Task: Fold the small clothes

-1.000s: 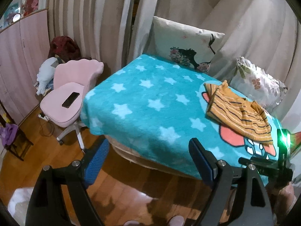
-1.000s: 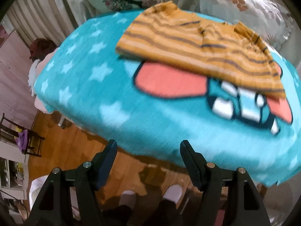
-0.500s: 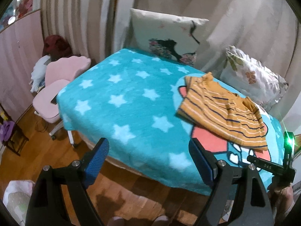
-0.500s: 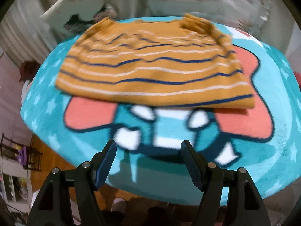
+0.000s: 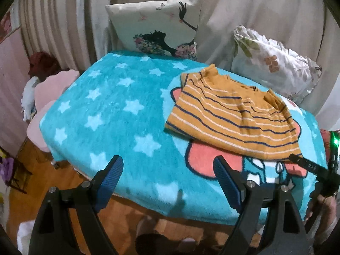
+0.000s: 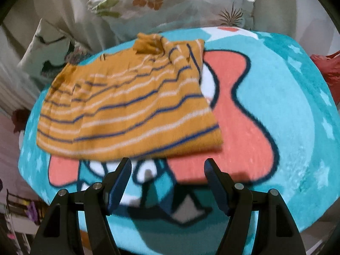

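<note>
A small mustard shirt with navy and white stripes (image 5: 231,114) lies spread on a turquoise star blanket (image 5: 119,110) on the bed. It also shows in the right wrist view (image 6: 127,110), just beyond my right gripper (image 6: 167,170), which is open and empty, close above the blanket near the shirt's near hem. My left gripper (image 5: 167,170) is open and empty over the blanket's front edge, left of the shirt. The right gripper's body shows at the right edge of the left wrist view (image 5: 318,170).
Two pillows lean at the bed's far side, one with a silhouette print (image 5: 161,27) and one floral (image 5: 274,63). A pink chair (image 5: 46,97) stands left of the bed. Wooden floor (image 5: 63,180) lies below the front edge. Curtains hang behind.
Both grippers have moved forward toward the bed. The shirt now appears larger and closer in both views. The right gripper has swung over the blanket up to the shirt's near edge.
</note>
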The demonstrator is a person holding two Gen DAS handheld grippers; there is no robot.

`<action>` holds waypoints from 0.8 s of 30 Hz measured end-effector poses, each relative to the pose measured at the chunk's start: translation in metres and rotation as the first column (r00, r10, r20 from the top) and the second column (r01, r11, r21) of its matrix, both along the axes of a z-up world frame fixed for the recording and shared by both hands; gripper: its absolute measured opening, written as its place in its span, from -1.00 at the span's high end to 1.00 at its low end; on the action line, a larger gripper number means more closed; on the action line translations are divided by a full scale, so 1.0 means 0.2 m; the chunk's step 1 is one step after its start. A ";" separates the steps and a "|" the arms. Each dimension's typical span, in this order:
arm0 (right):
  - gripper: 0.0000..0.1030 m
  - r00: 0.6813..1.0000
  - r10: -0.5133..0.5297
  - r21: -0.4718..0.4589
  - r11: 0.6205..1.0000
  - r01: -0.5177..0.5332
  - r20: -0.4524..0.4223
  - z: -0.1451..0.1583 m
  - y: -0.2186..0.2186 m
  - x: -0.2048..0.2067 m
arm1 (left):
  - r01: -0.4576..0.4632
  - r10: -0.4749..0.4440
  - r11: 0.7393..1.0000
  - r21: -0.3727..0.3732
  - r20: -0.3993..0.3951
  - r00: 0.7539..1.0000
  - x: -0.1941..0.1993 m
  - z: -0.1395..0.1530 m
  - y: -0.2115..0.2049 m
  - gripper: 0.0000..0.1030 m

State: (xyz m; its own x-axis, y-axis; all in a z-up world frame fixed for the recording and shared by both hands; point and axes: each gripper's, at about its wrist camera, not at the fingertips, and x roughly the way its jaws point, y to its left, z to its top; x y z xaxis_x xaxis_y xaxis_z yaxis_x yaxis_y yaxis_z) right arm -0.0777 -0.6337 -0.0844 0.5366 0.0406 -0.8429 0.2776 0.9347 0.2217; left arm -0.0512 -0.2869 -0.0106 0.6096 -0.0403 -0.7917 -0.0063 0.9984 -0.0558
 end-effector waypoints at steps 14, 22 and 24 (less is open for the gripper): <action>-0.46 0.995 0.100 -0.020 0.995 -0.100 0.008 0.11 0.28 0.56 | 0.084 -0.086 0.995 -0.046 -0.040 0.996 0.73 -0.11 0.10 -0.66; -0.63 0.993 0.088 -0.046 0.995 -0.092 -0.083 -0.06 0.39 0.82 | 0.011 -0.019 0.996 -0.092 -0.085 0.996 0.94 -0.16 0.31 -0.66; -0.63 0.992 0.091 -0.059 0.994 -0.096 -0.086 -0.06 0.40 0.83 | -0.020 0.010 0.993 -0.118 -0.085 0.996 0.96 -0.16 0.39 -0.66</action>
